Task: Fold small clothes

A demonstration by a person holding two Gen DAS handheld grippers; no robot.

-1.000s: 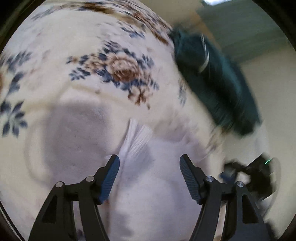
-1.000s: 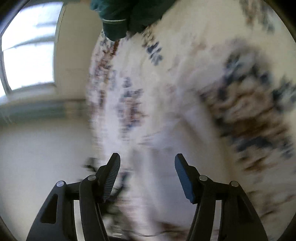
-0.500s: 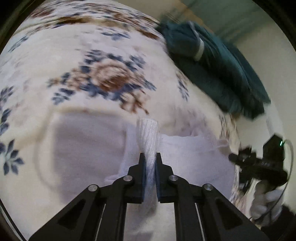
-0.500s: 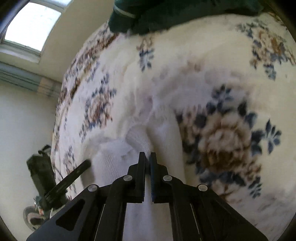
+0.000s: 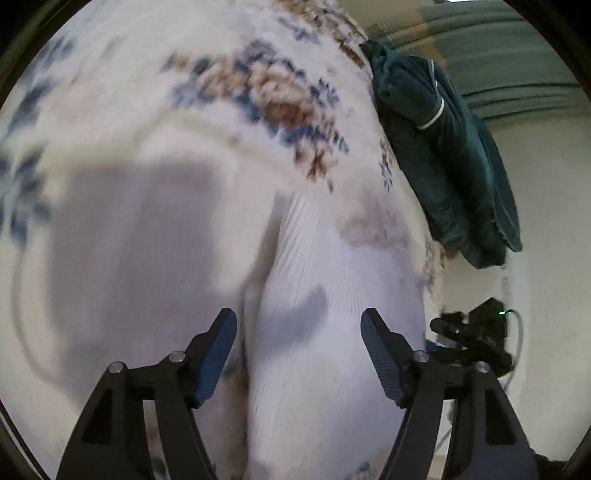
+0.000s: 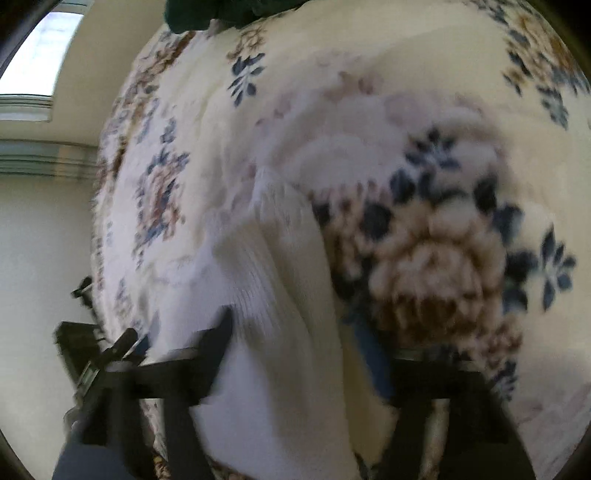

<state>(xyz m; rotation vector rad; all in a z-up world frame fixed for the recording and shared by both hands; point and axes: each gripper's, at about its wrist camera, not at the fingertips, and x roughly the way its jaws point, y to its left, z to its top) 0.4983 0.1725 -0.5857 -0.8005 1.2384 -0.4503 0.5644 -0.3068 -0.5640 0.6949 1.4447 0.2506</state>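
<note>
A small white ribbed garment (image 5: 325, 295) lies on a cream floral blanket (image 5: 184, 92). In the left wrist view my left gripper (image 5: 298, 354) is open, its fingers wide apart just above the white cloth, holding nothing. In the right wrist view the same white garment (image 6: 273, 332) lies on the blanket (image 6: 406, 129), and my right gripper (image 6: 295, 358) is open over it; this view is motion-blurred. The garment's near end is hidden below both frames.
A dark teal garment (image 5: 443, 147) lies at the blanket's far right edge and shows at the top of the right wrist view (image 6: 221, 14). The other gripper (image 5: 476, 336) shows at the blanket's right edge. A bright window (image 6: 33, 59) is at upper left.
Half a second ago both grippers were shut on the white garment's ribbed edge. Both have now opened and let it go; the cloth lies spread on the blanket.
</note>
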